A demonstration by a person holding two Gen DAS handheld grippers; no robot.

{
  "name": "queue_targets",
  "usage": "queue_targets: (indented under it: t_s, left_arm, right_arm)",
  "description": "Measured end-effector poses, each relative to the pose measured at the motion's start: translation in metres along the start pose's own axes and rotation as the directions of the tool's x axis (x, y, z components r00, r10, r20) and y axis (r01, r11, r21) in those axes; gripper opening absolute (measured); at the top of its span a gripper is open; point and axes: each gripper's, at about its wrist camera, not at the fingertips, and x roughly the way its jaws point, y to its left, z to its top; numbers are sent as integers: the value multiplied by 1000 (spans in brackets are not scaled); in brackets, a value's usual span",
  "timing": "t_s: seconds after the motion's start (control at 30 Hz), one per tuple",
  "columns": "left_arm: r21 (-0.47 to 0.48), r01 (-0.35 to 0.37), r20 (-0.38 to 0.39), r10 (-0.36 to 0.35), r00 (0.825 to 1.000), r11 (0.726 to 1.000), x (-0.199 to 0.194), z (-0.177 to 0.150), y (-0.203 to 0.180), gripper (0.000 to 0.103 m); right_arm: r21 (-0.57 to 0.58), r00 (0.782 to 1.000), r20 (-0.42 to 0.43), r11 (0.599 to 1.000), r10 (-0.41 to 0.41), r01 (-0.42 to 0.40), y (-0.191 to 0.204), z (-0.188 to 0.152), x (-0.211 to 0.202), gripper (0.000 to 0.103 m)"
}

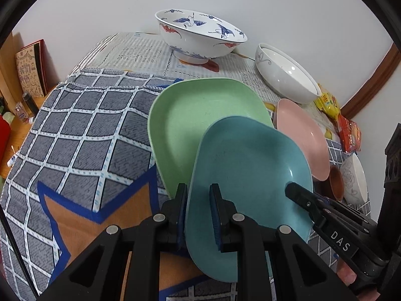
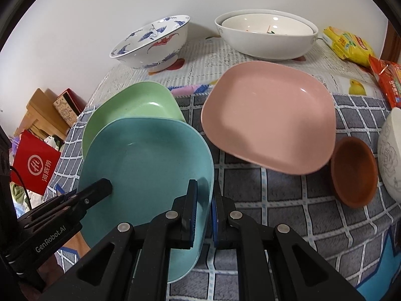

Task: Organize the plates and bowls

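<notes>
Left gripper: straddled the near-left rim of the teal plate, one finger outside, one inside; contact with the rim not clear, so pinched or merely spread cannot be told.
Right gripper: straddled the near-right rim of the same plate; pads close on both faces, actual clamping likewise not clear.
Teal plate: held between both tools, overlapped the near part of the green plate.
Green plate: lay on the checked cloth, partly under the teal one.
Pink plate: sat on the cloth, just right of the teal plate, apart from it.
Crane-pattern bowl: stood far back by the wall.
White bowls: nested, far right at the back.
Brown bowl: near the pink plate's right corner.
Floral white bowl: just beside the brown bowl, at the right edge.
Snack packets: far right corner.
</notes>
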Motion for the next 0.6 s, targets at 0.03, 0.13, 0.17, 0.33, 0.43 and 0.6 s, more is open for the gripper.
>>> queue_targets:
  t_s: [0.03,0.13,0.17,0.33,0.43,0.6]
  left_arm:
    - [-1,2,1,-2,1000,1000,-1,-1,0,17]
    - [-5,7,12,-7,1000,1000,-7,-3,1,17]
    - [-6,6,15,-6,1000,1000,-9,-3,1,17]
    - [-18,6,47,-5,999,1000,-23,5,6,17]
    - [-34,2,71,1,997,999,-31,14,10,17]
    - [-85,-29,90,36,995,996,-33,26,24,17]
  right_arm:
    - [-1,1000,-1,1000,2,-2,0,-2,-2,10]
    - [-9,1000,7,1000,1,-1,2,-3,-7,10]
    - [-13,1000,11,1000,2,-1,4,-3,-10,10]
    - [-44,999,46,999,6,-4,17,7,-23,9]
    - [-65,998,63,998,18,-14,26,20,-27,9]
    - [-124,995,84,992,45,-34,46,43,-21,9]
